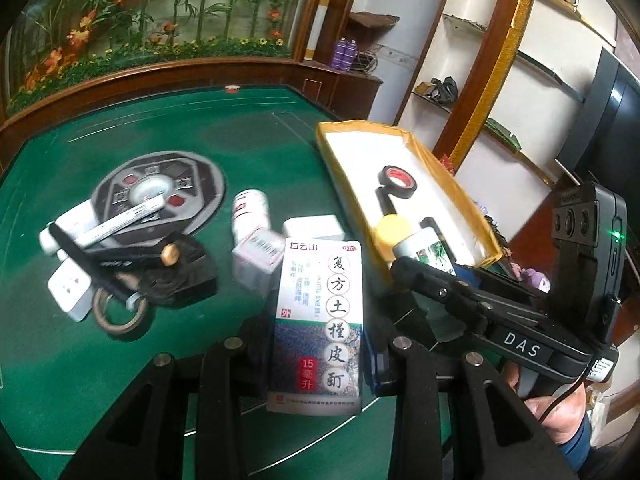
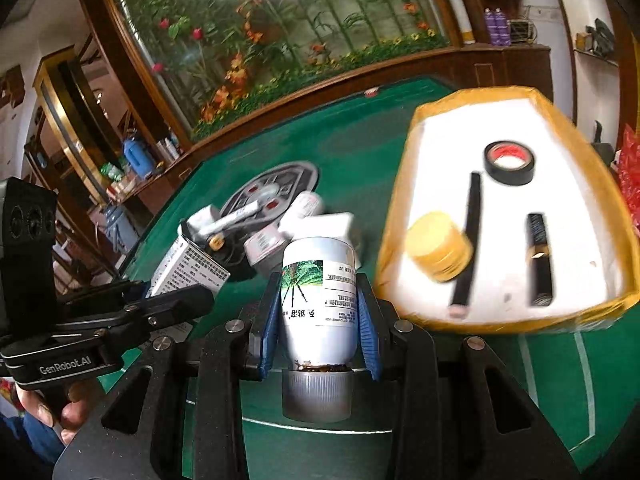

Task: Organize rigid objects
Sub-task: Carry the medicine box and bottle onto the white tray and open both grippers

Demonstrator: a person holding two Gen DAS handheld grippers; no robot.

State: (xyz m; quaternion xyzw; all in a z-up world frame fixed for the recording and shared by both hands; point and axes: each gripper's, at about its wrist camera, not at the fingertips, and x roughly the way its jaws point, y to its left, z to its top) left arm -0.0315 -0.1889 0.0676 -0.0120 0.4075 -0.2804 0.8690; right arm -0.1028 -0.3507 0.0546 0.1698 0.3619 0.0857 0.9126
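A white-and-blue cardboard medicine box [image 1: 318,320] printed with large black characters stands upright, raised above the green table. A white plastic bottle [image 2: 320,300] with a green picture label is held cap toward the camera. On the right, a yellow-rimmed white tray [image 2: 436,120] holds a black tape roll [image 2: 509,162], a yellow cap [image 2: 438,246] and two black sticks [image 2: 468,240].

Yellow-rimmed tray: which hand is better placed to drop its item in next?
Probably right. The right gripper, shut on the white bottle, sits beside the tray; the left gripper, holding the medicine box, looks farther back.
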